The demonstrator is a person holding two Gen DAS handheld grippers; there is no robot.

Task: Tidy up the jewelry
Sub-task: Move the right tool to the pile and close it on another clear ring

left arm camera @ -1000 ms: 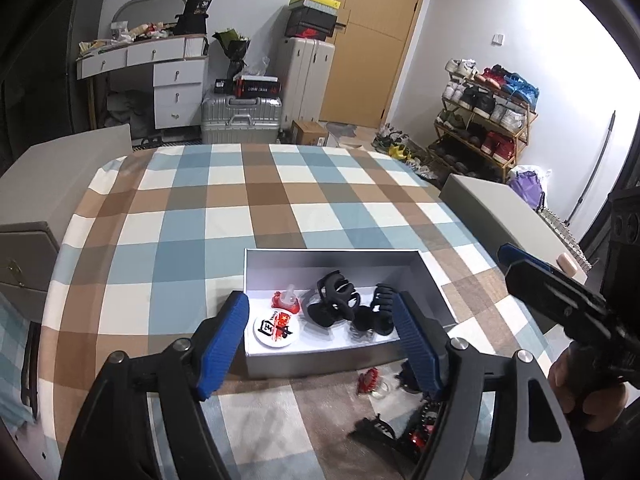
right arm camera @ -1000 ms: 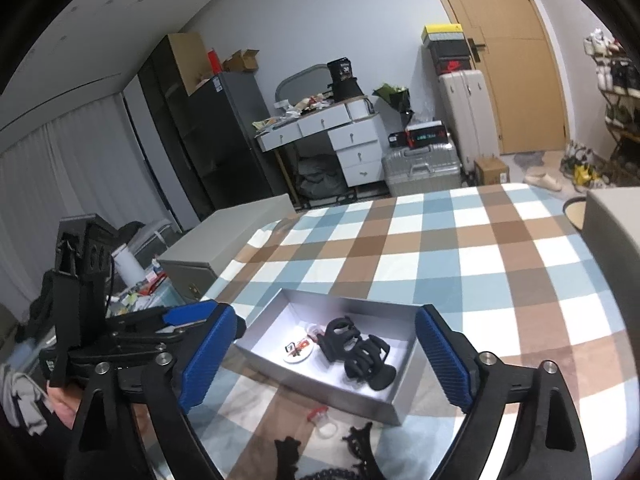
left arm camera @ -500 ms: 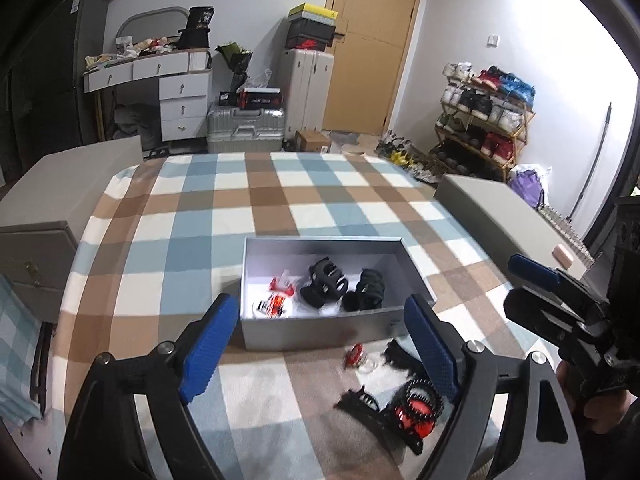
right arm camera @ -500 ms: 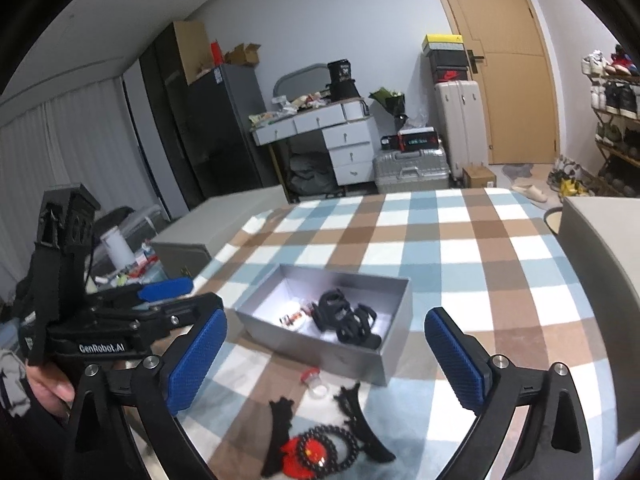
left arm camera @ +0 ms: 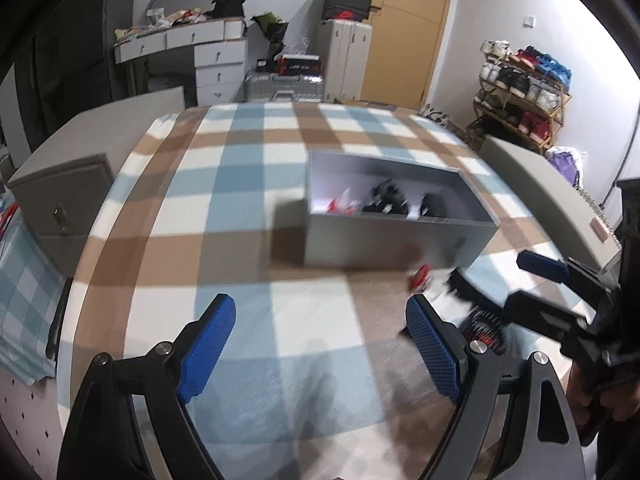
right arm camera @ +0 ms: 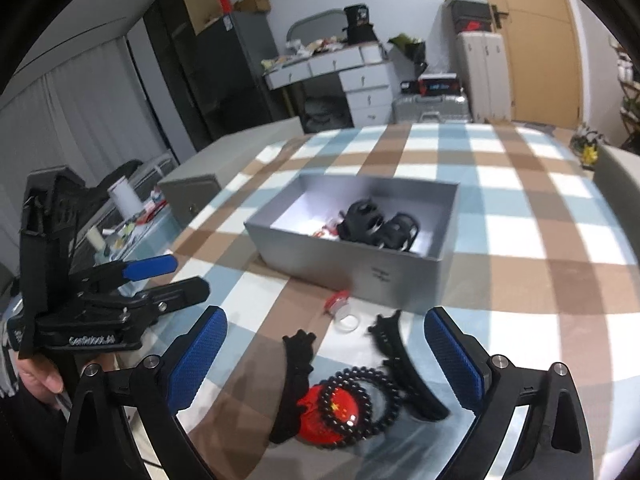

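A grey open box [left arm camera: 380,240] [right arm camera: 360,268] stands on the checked cloth. It holds two black hair claws [right arm camera: 364,220] and a red and white piece [left arm camera: 342,204]. In front of it lie a black bead bracelet [right arm camera: 362,404] over a red round piece [right arm camera: 316,420], two black clips [right arm camera: 296,376] [right arm camera: 408,376] and a small clear ring [right arm camera: 340,312]. My right gripper [right arm camera: 325,316] [left arm camera: 524,284] hovers over these pieces, its jaws closing but still wide, gripping nothing. My left gripper [left arm camera: 320,304] [right arm camera: 188,278] is open over bare cloth, left of the pile.
The checked cloth [left arm camera: 240,200] covers the whole table. A grey cabinet [left arm camera: 60,200] stands off its left edge and a grey ledge [left arm camera: 540,188] off its right. Drawers, suitcases and a shoe rack line the far walls.
Both grippers have sunk and drawn back to the near side of the box. The left jaws have spread wider. The loose pieces now lie between the right fingers in its view.
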